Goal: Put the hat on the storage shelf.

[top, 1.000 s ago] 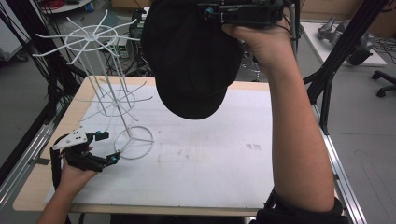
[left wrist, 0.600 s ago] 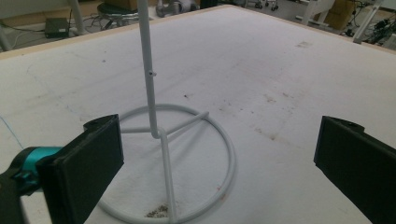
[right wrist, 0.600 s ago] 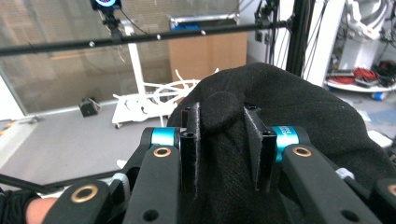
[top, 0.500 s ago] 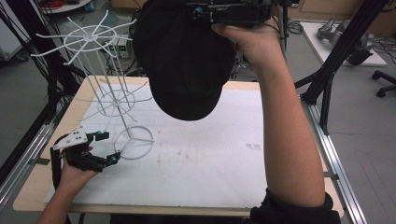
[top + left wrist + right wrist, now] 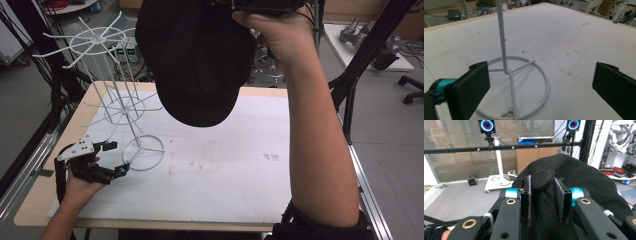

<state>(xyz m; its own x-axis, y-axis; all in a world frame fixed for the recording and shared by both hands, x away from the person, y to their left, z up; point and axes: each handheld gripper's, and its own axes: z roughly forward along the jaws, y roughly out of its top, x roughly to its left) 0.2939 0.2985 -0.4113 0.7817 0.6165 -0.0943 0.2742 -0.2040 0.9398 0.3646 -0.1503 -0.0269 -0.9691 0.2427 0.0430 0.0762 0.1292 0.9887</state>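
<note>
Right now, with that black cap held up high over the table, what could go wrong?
1. The right claw pinches only a fold of the black fabric cap, so the cap might slip out and drop.
2. The white wire hat stand looks thin and tall; bumping its spokes with the cap could tip it.
3. The left claw sits open beside the stand's ring base without gripping it, so it may not steady the stand.

Right gripper (image 5: 543, 200) is way up high at the top of the high view, arm raised, jaws pinched tight. Left gripper (image 5: 107, 159) sits low, jaws wide apart, hand (image 5: 82, 181) resting behind it.
</note>
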